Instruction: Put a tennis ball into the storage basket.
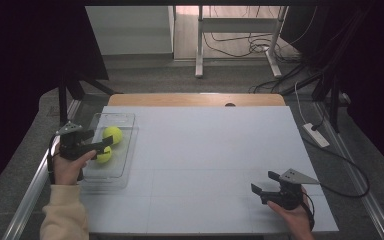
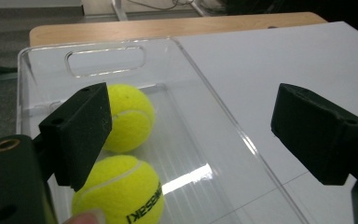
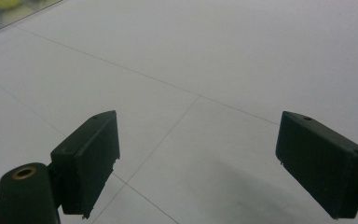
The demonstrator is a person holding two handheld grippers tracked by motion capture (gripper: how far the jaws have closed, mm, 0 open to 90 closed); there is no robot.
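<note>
Clear plastic tray [image 1: 126, 125]: sitting at the left edge of the white counter [image 1: 220, 150], holding two yellow tennis balls.
Near ball [image 2: 119, 191]: lying in the tray, just beside the far ball [image 2: 128, 116]; whether they are touching I cannot tell.
Left gripper [image 1: 100, 146]: hovering over the tray with its jaws spread apart and nothing clamped between them, one jaw above the balls, the other out past the tray's wall.
Right gripper [image 1: 264, 182]: resting low at the counter's right side, well apart from the tray, jaws standing wide and gripping nothing.
Risk, tray wall: lowering as it is now, the outer jaw is likely catching the rim and shoving the light tray.
Risk, balls: a jaw landing on top of a ball may be sending it rolling into its neighbour.
Risk, grip: closing off-centre may be squeezing the ball out sideways.
</note>
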